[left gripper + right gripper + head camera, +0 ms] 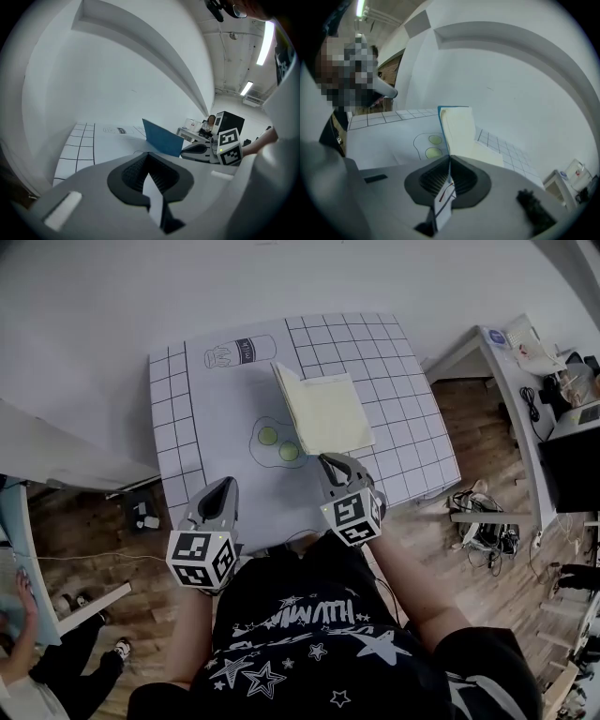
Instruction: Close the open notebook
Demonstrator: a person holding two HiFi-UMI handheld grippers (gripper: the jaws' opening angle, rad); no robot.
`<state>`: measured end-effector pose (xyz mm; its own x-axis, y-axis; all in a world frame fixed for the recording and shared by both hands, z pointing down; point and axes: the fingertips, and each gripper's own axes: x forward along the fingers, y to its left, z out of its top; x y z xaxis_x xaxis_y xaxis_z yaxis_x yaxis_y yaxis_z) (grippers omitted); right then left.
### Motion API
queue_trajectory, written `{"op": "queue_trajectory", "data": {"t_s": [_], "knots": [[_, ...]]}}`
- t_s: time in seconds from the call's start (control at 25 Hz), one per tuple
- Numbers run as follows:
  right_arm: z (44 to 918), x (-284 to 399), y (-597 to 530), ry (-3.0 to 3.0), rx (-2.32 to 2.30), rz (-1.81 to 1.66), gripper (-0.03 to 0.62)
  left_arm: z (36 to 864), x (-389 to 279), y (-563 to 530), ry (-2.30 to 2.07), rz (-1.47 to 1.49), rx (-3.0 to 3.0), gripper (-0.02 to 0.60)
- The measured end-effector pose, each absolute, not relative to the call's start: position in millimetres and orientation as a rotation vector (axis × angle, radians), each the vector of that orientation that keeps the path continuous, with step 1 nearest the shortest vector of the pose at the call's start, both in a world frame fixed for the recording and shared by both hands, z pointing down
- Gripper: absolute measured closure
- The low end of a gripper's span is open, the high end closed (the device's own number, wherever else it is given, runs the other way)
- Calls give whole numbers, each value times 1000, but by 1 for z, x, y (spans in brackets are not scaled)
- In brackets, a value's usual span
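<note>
Your left gripper (222,487) hangs over the near left edge of the desk (167,395). Its jaws are closed together and there is nothing between them. Its marker cube (201,559) is close to your body.

In front of it, a white sheet (220,427) with a black grid covers the desk. A bottle drawing (241,352) is at the far side of the sheet, and two green circles (268,435) inside a drawn outline are near the middle.

The notebook (333,413) lies just right of the circles, on the right half of the sheet, and it is not yet closed. Its cream pages lie flat and face up, but the blue cover (161,137) on the left side stands up from the desk – nearly upright, like a thin wall between the circles and the pages.

Your right gripper (330,463) is at the near end of the notebook. Its jaws are closed, and the near edge of the raised cover runs straight into them – they grip the notebook there. This gripper is tilted down toward the desk.

Further right, well apart from the sheet, another desk (506,381) carries small things, and cables (478,521) lie on the wooden floor (441,559).
</note>
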<state>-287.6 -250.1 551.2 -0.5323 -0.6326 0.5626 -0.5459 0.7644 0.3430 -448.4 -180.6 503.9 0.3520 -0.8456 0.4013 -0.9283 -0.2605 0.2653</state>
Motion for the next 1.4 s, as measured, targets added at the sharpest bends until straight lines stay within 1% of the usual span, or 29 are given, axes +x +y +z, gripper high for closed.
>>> {"op": "queue_trajectory", "data": {"t_s": [0.2, 0.44, 1.0, 1.08, 1.24, 1.4], "knots": [[548, -263, -261, -2299, 1037, 21, 574, 502, -438, -185, -1521, 250, 2194, 572], [555, -235, -274, -2265, 1111, 138, 572, 499, -421, -194, -1494, 261, 2224, 572], [601, -171, -296, -2098, 1137, 480, 572, 498, -379, -215, -1477, 300, 2236, 572], [589, -155, -304, -2093, 1192, 440, 574, 496, -374, -218, -1489, 294, 2227, 572], [550, -123, -328, -2090, 1341, 256, 574, 491, -365, -226, -1521, 282, 2211, 572], [522, -135, -344, -2255, 1276, 180, 575, 483, -356, -234, -1551, 259, 2203, 572]]}}
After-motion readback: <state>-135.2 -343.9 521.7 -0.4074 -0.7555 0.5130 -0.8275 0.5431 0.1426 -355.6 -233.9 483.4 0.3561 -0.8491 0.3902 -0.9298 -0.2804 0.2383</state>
